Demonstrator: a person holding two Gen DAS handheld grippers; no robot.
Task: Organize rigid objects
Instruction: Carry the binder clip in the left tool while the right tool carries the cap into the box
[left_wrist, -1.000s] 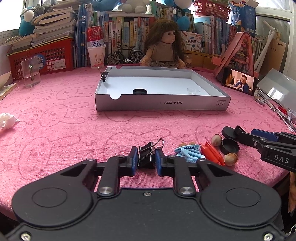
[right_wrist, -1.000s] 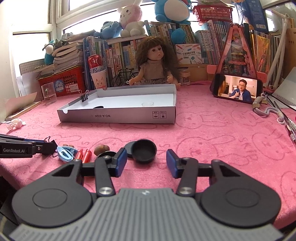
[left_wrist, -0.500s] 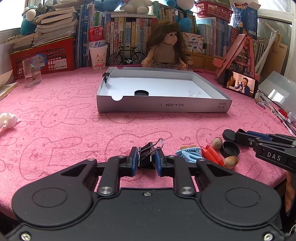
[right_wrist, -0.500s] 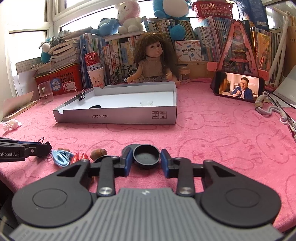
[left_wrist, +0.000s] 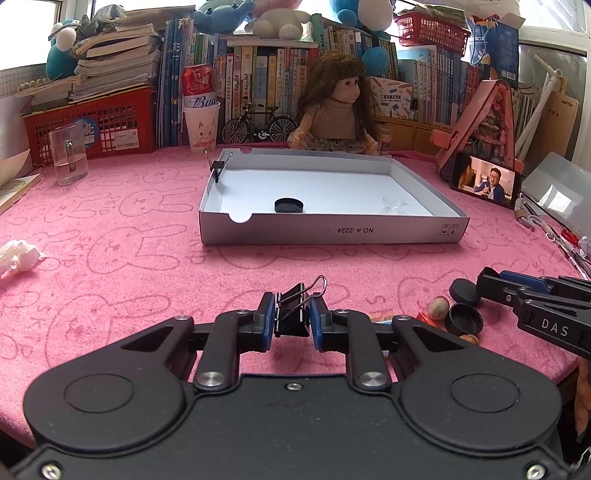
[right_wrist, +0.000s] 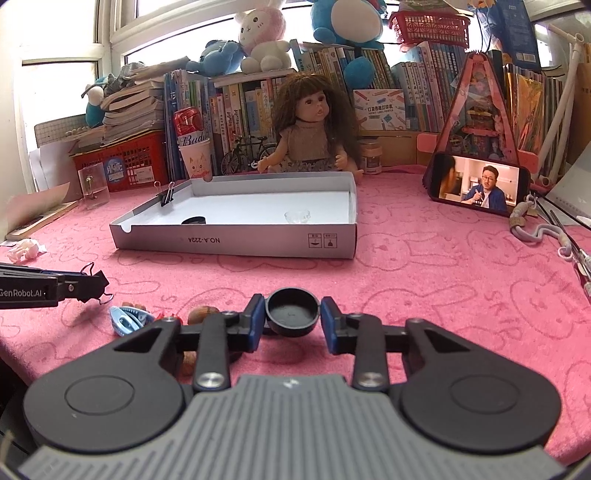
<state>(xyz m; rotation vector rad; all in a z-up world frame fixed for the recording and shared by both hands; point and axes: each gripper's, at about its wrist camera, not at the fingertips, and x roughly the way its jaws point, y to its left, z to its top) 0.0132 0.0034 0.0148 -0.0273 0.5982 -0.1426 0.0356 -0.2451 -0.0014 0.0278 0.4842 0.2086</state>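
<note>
A: Left gripper (left_wrist: 293, 322) — status?

B: A black binder clip (left_wrist: 293, 316) is clamped between its blue pads, wire handle tilted up to the right. The clip is held just above the pink rabbit-print cloth (left_wrist: 122, 266), near the table's front edge.

A: Right gripper (right_wrist: 292, 317)?

B: A black round cap (right_wrist: 292, 312), open side up, is pinched between its fingers. Whether it is lifted clear of the cloth cannot be told.

A: The tray?

B: A shallow white cardboard box lid (left_wrist: 332, 230), marked NO.A-2224, is seen farther back at centre. A black disc-shaped cap (left_wrist: 289, 205) is lying near its front wall, a small clear glass piece (left_wrist: 394, 202) toward its right side, and a second binder clip (left_wrist: 218, 168) is clipped on the far-left rim.

A: Loose items?

B: To the right of the left gripper: a nut (left_wrist: 439, 306) and another black cap (left_wrist: 464, 291) beside the held one. In the right wrist view a light blue clip (right_wrist: 129, 320) is noted near left.
</note>
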